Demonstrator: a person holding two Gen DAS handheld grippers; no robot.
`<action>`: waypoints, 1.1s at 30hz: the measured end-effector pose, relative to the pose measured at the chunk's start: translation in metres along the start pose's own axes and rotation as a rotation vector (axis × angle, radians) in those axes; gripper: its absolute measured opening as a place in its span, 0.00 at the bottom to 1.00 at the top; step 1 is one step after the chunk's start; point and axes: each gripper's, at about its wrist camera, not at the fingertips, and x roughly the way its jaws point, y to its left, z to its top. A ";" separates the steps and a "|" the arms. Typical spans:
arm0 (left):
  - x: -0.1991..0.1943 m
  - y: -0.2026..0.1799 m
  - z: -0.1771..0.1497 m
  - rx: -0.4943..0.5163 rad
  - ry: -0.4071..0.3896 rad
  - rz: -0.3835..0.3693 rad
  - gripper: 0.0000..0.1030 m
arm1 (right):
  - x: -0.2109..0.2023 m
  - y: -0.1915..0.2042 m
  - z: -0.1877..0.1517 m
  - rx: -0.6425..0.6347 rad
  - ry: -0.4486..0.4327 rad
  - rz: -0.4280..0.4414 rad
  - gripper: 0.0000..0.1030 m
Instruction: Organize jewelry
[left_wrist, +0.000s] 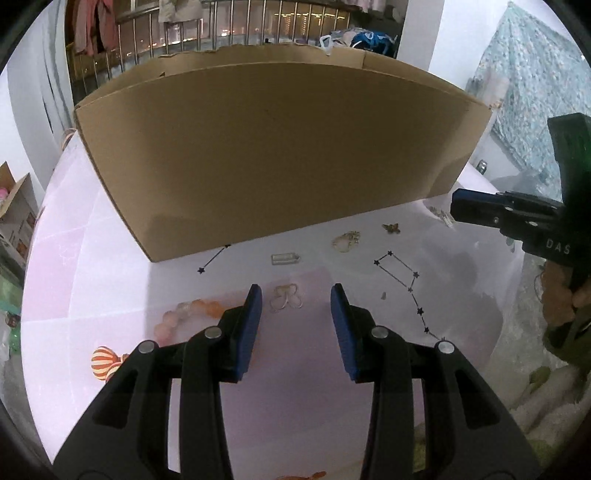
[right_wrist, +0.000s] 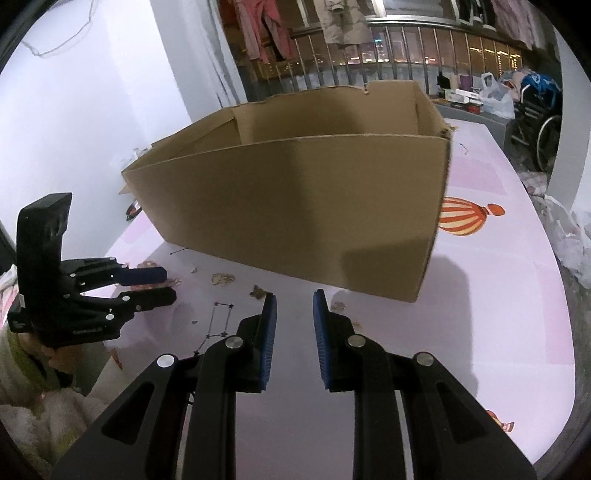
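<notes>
Behind the cardboard box (right_wrist: 295, 206): metal railing (right_wrist: 406, 48), hanging clothes (right_wrist: 266, 29), white plastic bag (right_wrist: 496, 96), wheelchair (right_wrist: 543, 122).

Cardboard box (left_wrist: 273, 155) walls off the far side — table (left_wrist: 295, 398) nearer lies open.

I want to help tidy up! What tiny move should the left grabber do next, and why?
Probably ease the left gripper forward and down around the wire earrings: its fingers are open and empty, the earrings lie between the tips, and the cardboard box waits just behind.
</notes>
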 end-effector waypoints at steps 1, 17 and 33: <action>0.000 -0.001 0.001 0.000 0.003 -0.005 0.36 | 0.000 -0.001 -0.001 0.006 0.000 0.002 0.20; 0.008 -0.024 0.005 -0.028 0.004 -0.091 0.36 | -0.002 -0.018 -0.008 0.047 -0.006 -0.015 0.20; 0.016 -0.024 0.009 0.125 0.012 0.056 0.11 | 0.003 -0.022 -0.009 0.052 -0.005 -0.013 0.20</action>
